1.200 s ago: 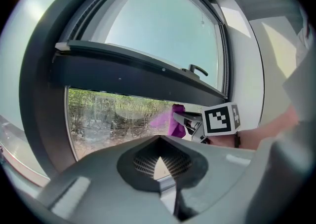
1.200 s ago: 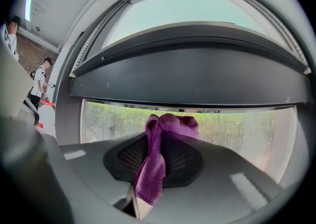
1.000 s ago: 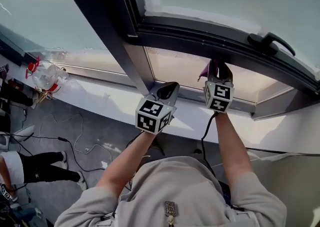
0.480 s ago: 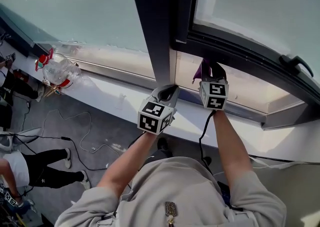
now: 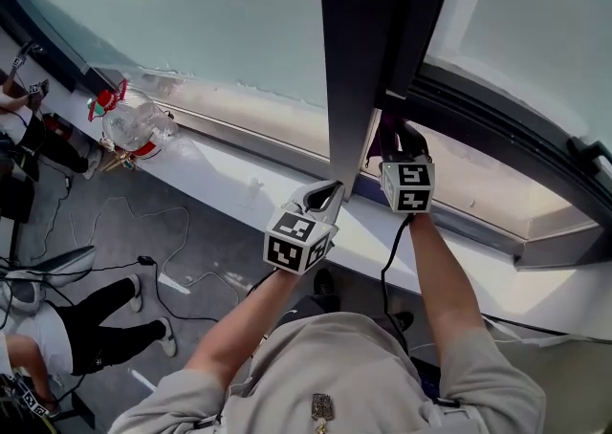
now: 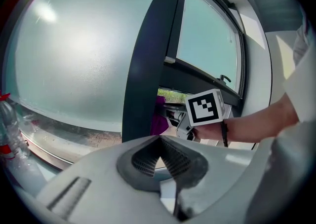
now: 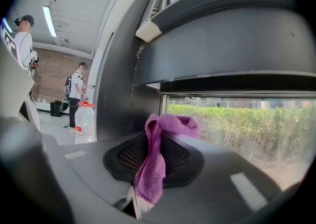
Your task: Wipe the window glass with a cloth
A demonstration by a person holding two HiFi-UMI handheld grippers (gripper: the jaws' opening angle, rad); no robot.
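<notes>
My right gripper [image 5: 399, 142] is shut on a purple cloth [image 5: 384, 129], held up at the left end of the low clear window pane [image 5: 483, 172], just under the dark sash frame [image 5: 478, 109]. In the right gripper view the cloth [image 7: 157, 155] hangs pinched between the ribbed pads of the right gripper [image 7: 154, 158], with green hedge behind the glass [image 7: 242, 122]. My left gripper [image 5: 323, 197] is shut and holds nothing, its tip at the foot of the dark mullion [image 5: 368, 50]. The left gripper view shows the left gripper [image 6: 159, 155] closed, with the cloth [image 6: 159, 118] beyond it.
A white sill [image 5: 239, 179] runs below the panes. A plastic bottle with a red cap [image 5: 129, 121] stands on the sill at the left. A window handle [image 5: 593, 150] sticks out at the right. Cables [image 5: 124, 260] and a person's legs [image 5: 86, 327] are on the floor at the left.
The right gripper with the cloth has slid left along the low pane, closer to the mullion. My view has swung so the mullion stands more upright. The left gripper stays at its foot.
</notes>
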